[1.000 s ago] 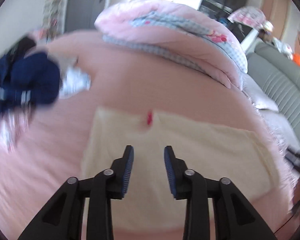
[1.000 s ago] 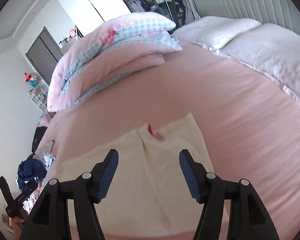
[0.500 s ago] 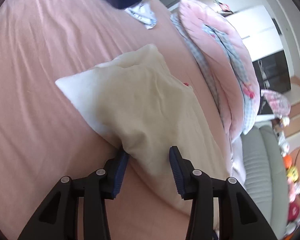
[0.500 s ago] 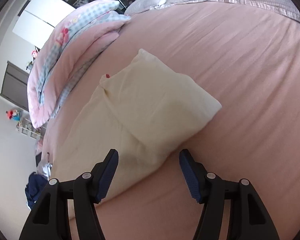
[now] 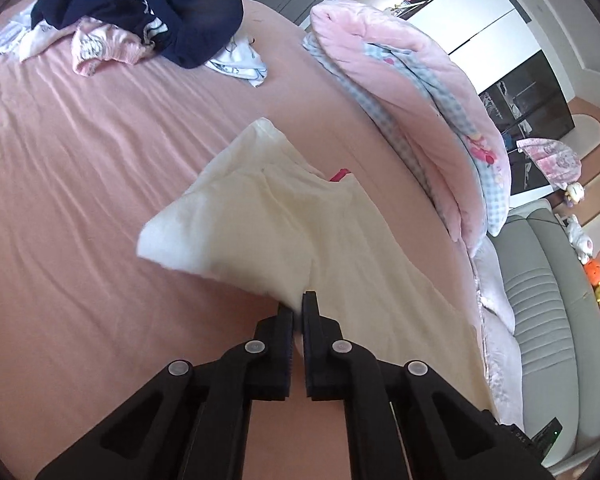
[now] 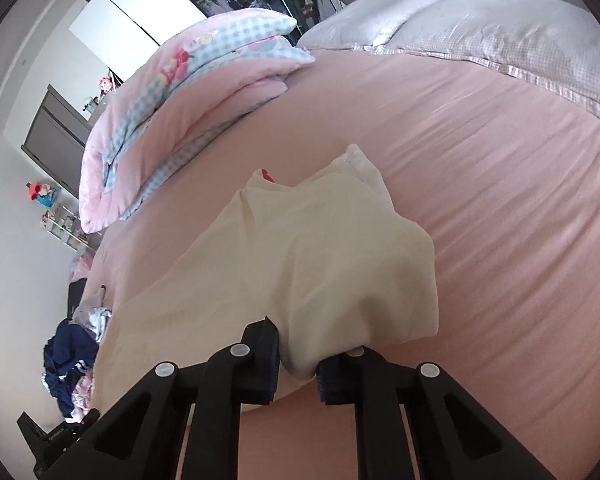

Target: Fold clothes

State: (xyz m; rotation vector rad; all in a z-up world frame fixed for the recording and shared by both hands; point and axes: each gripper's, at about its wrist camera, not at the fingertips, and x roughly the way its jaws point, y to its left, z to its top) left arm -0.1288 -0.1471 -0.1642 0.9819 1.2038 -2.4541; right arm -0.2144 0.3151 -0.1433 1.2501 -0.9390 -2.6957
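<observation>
The left gripper (image 5: pixel 298 312) has just been closing, and its jaws now pinch the near edge of the cream garment (image 5: pixel 300 232), with almost no gap between them. From this gripper the cloth runs away toward 12 o'clock, and its long side stretches toward 4 o'clock, to the other hand. The right gripper (image 6: pixel 298 356) has also just been closing and holds a thick bunch of the same garment (image 6: pixel 300 264), which spreads toward 12 and 9 o'clock. Both hands hold the near edge, so I think the fold goes away from them. In this way lies only the bare pink sheet (image 5: pixel 80 200); the folded quilt (image 5: pixel 420 120) at 1 o'clock and the unfolded clothes pile (image 5: pixel 140 12) at 11 o'clock lie well apart.
</observation>
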